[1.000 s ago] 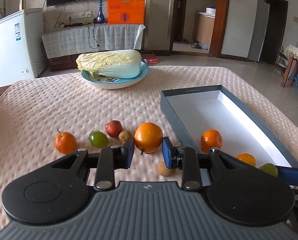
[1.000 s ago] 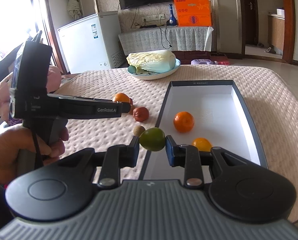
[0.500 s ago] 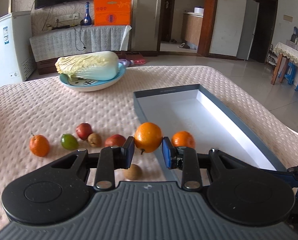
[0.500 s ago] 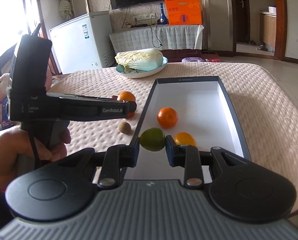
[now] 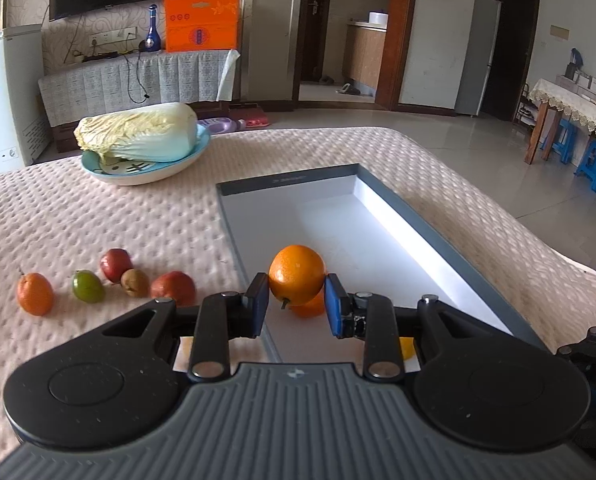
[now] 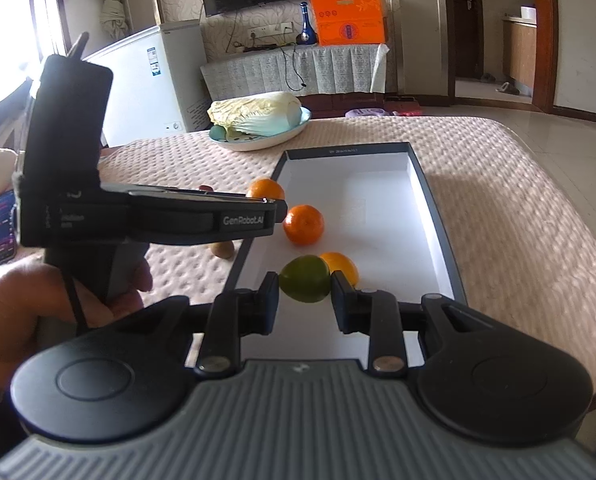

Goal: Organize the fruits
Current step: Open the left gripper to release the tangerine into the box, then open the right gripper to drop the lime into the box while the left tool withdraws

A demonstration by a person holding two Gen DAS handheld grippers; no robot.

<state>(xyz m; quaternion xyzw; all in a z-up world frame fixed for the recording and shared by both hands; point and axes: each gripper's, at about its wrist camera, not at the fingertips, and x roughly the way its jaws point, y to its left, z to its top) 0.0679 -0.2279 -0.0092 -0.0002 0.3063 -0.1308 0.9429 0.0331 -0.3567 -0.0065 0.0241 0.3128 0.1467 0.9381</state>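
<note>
Gripping an orange (image 5: 296, 274), your left tongs (image 5: 296, 303) hold it above the near end of the grey box (image 5: 453, 240). Left of those tongs, 5 fruits sit on the quilted bench (image 5: 98, 220): a mandarin (image 5: 34, 294), a green fruit (image 5: 87, 286), a red fruit (image 5: 115, 265), a brown kiwi (image 5: 134, 282) touching it, and another red fruit (image 5: 173, 288). Your right tongs (image 6: 305, 303) pinch a green fruit (image 6: 305, 278) just over the box floor. Beyond them inside the box lie a tangerine (image 6: 303, 225) and, touching the held green fruit's right side, a yellow-orange fruit (image 6: 342, 266).
</note>
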